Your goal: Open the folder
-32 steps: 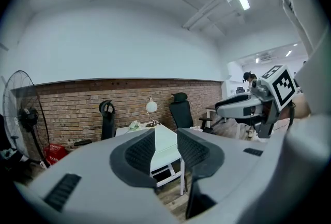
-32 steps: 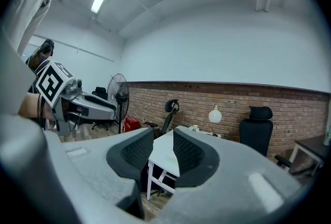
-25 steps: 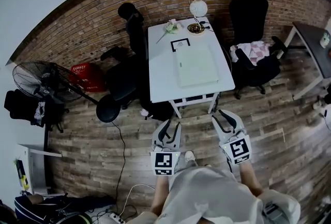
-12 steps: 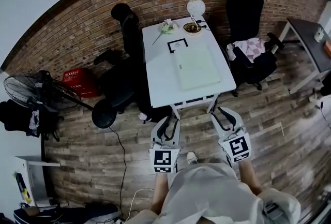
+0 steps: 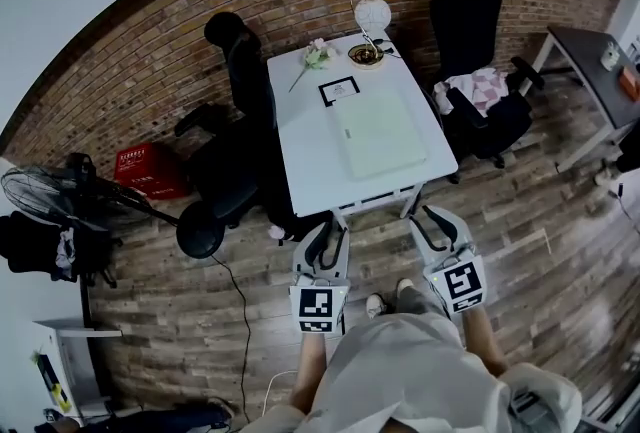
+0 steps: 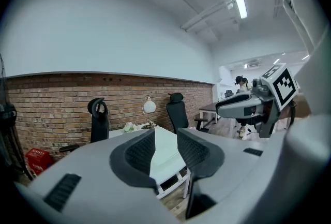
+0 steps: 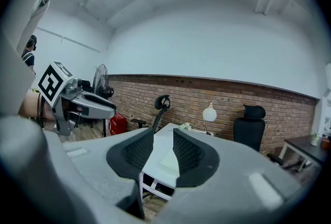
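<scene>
The left hand-held gripper [image 5: 326,243] and right hand-held gripper [image 5: 437,226] hover, jaws apart, empty; the folder [image 5: 380,133] lies flat on the surface [image 5: 305,156] at twelve o'clock. Pinching both covers together could drag it off.

ok so the left gripper [image 5: 328,235] and right gripper [image 5: 437,225] both drifted forward, now almost at the near edge of the white table [image 5: 300,153]

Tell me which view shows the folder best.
Head view: the folder lies closed and flat on the white table, its whole top seen from above. Right gripper view catches only a pale, oblique slice of it between the jaws. Left gripper view shows a strip of the white table; the folder can't be made out there.
</scene>
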Available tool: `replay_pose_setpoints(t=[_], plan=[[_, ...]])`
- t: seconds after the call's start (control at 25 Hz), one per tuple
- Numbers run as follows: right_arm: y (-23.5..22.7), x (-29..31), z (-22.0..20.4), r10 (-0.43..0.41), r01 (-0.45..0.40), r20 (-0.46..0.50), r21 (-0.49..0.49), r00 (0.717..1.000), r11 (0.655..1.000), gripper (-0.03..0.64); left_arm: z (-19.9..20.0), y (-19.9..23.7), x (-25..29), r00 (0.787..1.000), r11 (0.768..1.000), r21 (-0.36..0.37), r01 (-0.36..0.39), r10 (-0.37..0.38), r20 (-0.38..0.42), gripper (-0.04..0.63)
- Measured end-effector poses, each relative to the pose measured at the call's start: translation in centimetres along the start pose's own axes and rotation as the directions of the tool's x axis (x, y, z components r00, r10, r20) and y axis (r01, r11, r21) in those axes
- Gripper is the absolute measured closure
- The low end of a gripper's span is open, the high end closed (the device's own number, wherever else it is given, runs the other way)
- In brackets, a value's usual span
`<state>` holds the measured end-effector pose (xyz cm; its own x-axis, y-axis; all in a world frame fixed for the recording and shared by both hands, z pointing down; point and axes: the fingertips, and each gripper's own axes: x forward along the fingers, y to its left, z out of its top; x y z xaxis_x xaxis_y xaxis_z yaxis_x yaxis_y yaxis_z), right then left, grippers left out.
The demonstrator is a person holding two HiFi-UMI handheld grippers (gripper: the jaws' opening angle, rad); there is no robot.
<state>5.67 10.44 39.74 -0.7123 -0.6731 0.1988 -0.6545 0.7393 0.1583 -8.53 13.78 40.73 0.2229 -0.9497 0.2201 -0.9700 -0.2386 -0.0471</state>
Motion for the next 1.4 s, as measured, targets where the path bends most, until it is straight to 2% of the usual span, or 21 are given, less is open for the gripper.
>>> replay_pose_setpoints(t=[0.24,0.36,0.56,0.76,0.92,1.4], plan=[[-0.6,1.1,-0.2,-0.008,0.008,0.006,-0.02,1.0,1.0,0.499,0.2,0.8,0.9,1.0,1.0,0.006,0.009,-0.009,0.002,0.465],[-0.9,1.7,-0.1,-0.016,0.016,-0.012,0.022,1.0,1.0,0.499,0.4,1.3,1.6,1.0,1.0,0.005,0.004,-0.004,0.004,0.465],[-1.6,3.4,0.5,0.017,-0.016,0.025,-0.039,1.0,0.999,0.499,0.9,2.0,2.5,1.0,1.0,0.003,-0.011,0.011,0.013,0.465],[-2.5,5.7,0.5,0.051,-0.05,0.025,-0.04,0.998,0.998,0.499,0.9,3.2,4.0,0.999,0.999,-0.009,-0.045,0.045,0.003,0.465],[-3.9,7.6,1.0,0.059,-0.059,0.015,-0.009,0.998,0.998,0.499,1.4,4.3,5.8,0.998,0.998,-0.008,-0.063,0.063,-0.006,0.465],[-9.9,12.3,0.4,0.111,-0.111,0.025,-0.005,0.993,0.994,0.499,2.6,5.1,12.5,0.993,0.994,0.001,-0.114,0.114,-0.035,0.465]])
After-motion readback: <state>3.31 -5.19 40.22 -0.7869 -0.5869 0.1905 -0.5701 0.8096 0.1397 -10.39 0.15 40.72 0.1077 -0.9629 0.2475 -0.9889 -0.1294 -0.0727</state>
